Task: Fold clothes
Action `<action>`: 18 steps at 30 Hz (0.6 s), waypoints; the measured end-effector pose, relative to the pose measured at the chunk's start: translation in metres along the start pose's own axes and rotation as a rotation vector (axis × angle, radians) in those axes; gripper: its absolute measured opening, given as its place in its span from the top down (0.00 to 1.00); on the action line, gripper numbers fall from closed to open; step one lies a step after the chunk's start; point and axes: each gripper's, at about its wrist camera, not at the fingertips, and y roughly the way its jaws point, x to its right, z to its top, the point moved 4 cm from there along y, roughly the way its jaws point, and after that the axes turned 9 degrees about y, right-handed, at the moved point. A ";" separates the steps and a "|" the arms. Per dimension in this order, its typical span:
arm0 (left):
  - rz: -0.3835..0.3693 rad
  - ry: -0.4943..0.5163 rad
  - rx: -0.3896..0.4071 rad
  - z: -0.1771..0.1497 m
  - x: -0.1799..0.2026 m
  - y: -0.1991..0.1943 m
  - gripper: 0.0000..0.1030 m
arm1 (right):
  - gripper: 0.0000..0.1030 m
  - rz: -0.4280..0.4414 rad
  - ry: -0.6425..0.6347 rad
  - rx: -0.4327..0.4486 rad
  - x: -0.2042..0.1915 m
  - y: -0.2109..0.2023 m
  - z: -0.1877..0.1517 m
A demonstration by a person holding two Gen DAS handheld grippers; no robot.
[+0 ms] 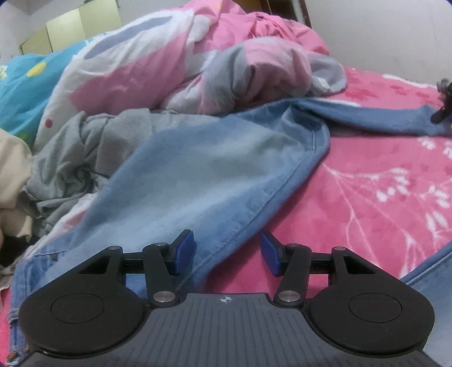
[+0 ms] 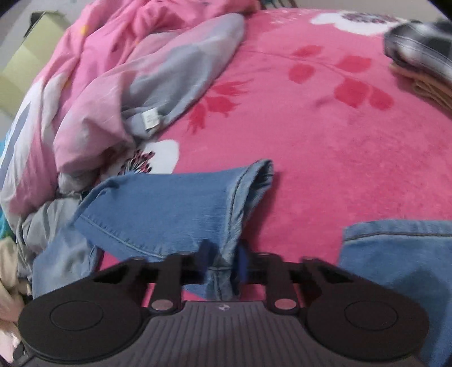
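Note:
A pair of light blue jeans (image 1: 214, 158) lies spread across the pink floral blanket (image 1: 367, 180). In the left wrist view my left gripper (image 1: 226, 252) stands open low over them. The jeans' seamed edge runs between its blue pads (image 1: 183, 251), and the right-hand pad hangs over bare blanket. One leg stretches to the far right, where a dark blurred shape (image 1: 442, 108) sits at its end. In the right wrist view my right gripper (image 2: 223, 257) is shut on a bunched fold of the jeans leg (image 2: 169, 209) close to its hem. Another part of the jeans (image 2: 395, 268) lies at the lower right.
A crumpled pink, white and grey duvet (image 1: 175, 62) is heaped along the back and left. A grey garment (image 1: 73, 152) and a beige one (image 1: 11, 175) lie by the jeans. A stack of folded clothes (image 2: 423, 56) sits at the far right. Pale green cabinets (image 1: 70, 25) stand behind.

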 end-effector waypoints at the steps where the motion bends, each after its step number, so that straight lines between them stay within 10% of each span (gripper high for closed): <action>1: 0.000 0.008 -0.003 -0.001 0.002 0.002 0.49 | 0.85 0.009 -0.009 0.020 -0.002 -0.003 0.000; 10: 0.007 0.074 0.024 0.001 0.009 0.000 0.79 | 0.88 0.083 -0.084 0.268 -0.038 -0.051 0.048; 18: -0.019 0.049 0.091 0.003 0.002 -0.012 0.94 | 0.88 -0.063 -0.223 0.494 -0.058 -0.098 0.141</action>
